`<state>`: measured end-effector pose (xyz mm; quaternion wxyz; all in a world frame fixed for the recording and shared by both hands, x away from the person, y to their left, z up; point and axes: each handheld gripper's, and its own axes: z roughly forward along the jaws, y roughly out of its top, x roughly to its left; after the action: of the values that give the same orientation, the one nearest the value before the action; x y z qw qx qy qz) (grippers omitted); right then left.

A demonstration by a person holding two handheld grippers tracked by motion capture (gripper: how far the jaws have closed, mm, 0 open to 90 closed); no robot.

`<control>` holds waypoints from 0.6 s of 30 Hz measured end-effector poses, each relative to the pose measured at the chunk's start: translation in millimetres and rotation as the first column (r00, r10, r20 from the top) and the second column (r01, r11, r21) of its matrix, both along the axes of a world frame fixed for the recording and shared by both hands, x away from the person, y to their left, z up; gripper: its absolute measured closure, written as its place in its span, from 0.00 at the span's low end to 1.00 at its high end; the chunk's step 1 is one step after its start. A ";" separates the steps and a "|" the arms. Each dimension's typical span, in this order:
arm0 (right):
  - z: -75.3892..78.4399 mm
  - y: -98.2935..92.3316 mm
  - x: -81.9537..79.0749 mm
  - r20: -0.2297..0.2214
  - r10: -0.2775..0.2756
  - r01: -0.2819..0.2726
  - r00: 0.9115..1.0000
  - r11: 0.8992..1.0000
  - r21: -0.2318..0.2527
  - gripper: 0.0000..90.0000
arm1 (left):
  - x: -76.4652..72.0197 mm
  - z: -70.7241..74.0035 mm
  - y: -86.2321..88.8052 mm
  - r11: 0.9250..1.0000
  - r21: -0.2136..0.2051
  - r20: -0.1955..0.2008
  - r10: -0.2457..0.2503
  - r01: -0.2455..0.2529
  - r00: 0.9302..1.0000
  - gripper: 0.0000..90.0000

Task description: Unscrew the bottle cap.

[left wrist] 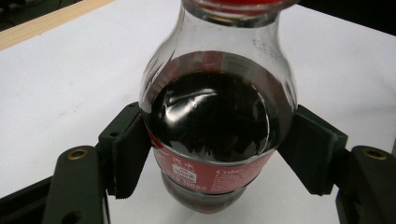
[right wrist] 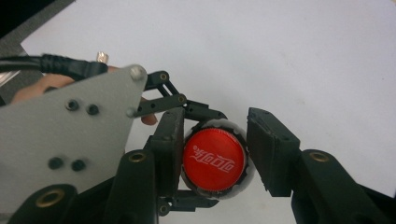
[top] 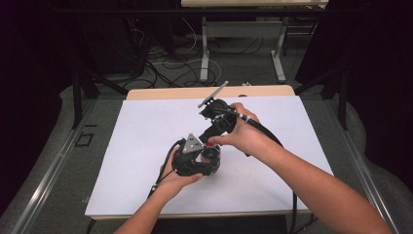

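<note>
A small cola bottle (left wrist: 215, 116) with dark liquid and a red label stands on the white table (top: 146, 126). My left gripper (left wrist: 217, 154) is shut on its body, one pad pressed against each side. In the high view this gripper (top: 210, 158) sits at the table's middle, with the person's left hand under it. My right gripper (right wrist: 214, 154) comes down from above and is shut on the red bottle cap (right wrist: 214, 161), its pads on either side. In the high view it (top: 213, 140) hangs just over the red cap (top: 209, 145).
The left gripper's grey three-cornered plate (right wrist: 70, 140) lies close beside the right gripper's jaws. A wooden strip (top: 209, 91) borders the table's far edge. Cables (top: 160, 63) and desk legs (top: 204, 53) stand on the floor beyond. White surface lies on all sides of the bottle.
</note>
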<state>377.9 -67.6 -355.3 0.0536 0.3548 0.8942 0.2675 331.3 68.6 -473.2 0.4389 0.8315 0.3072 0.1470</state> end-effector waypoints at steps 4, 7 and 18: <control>0.0 -0.2 0.6 -0.015 0.034 -0.034 0.999 0.999 0.000 0.68 | 0.5 0.2 0.9 1.000 0.000 -0.002 0.001 -0.001 1.000 0.33; -0.5 -0.3 3.5 0.011 0.115 -0.115 0.993 0.993 0.004 0.68 | 1.0 0.4 1.8 1.000 0.000 -0.007 0.001 -0.001 1.000 0.33; -1.1 -7.8 22.0 0.053 0.614 -0.613 0.787 0.789 -0.038 0.68 | -1.3 -0.6 -1.7 1.000 0.007 0.002 -0.020 0.020 1.000 0.33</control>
<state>399.9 -75.4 -356.4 -0.0051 0.0362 0.9613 0.2730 330.0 66.9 -473.8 0.4376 0.8361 0.2978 0.1443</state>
